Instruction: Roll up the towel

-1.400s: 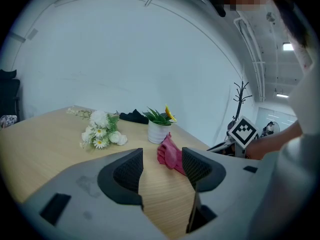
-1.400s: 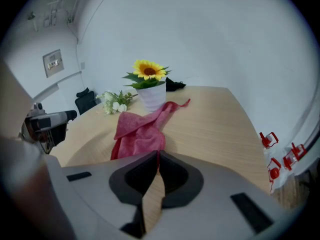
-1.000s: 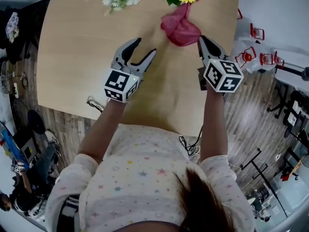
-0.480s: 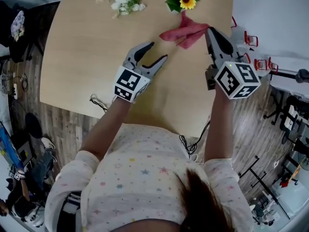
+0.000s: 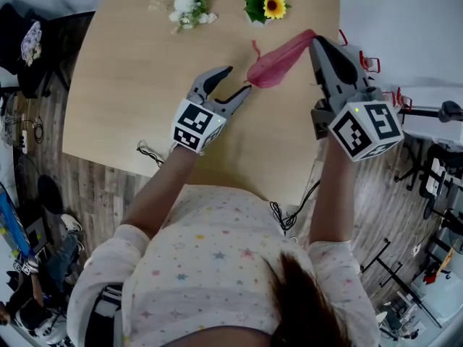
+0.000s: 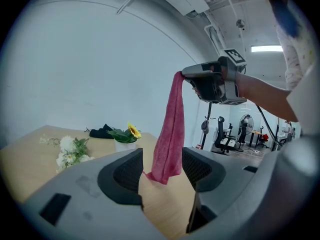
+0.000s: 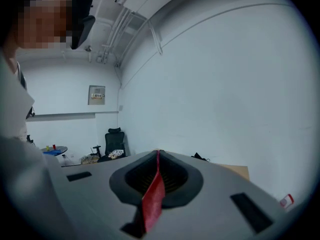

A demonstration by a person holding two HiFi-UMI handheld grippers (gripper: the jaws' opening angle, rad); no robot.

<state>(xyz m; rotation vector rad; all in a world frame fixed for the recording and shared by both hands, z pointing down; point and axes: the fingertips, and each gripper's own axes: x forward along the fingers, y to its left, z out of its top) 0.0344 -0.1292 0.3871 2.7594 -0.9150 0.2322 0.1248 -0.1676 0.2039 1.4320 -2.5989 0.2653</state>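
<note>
A red towel [image 5: 278, 58] hangs in the air above the wooden table [image 5: 145, 71], pinched at one corner by my right gripper [image 5: 316, 40], which is shut on it. Its lower end dangles near my left gripper [image 5: 233, 84]. In the left gripper view the towel [image 6: 170, 129] hangs straight down, its bottom tip between my open left jaws without touching them; the left gripper [image 6: 162, 171] holds nothing. In the right gripper view a strip of red towel [image 7: 154, 199] sticks out of the shut jaws of my right gripper [image 7: 157, 154].
A sunflower in a small pot [image 5: 271, 6] and a bunch of white flowers [image 5: 188, 9] lie at the table's far edge. A black cable [image 5: 143, 152] sits at the near edge. The table's right edge runs beside my right gripper, with wood floor beyond.
My right gripper has lifted the towel off the table and raised it, so it now hangs stretched. My left gripper has stayed open and shifted slightly toward the towel's lower end.
</note>
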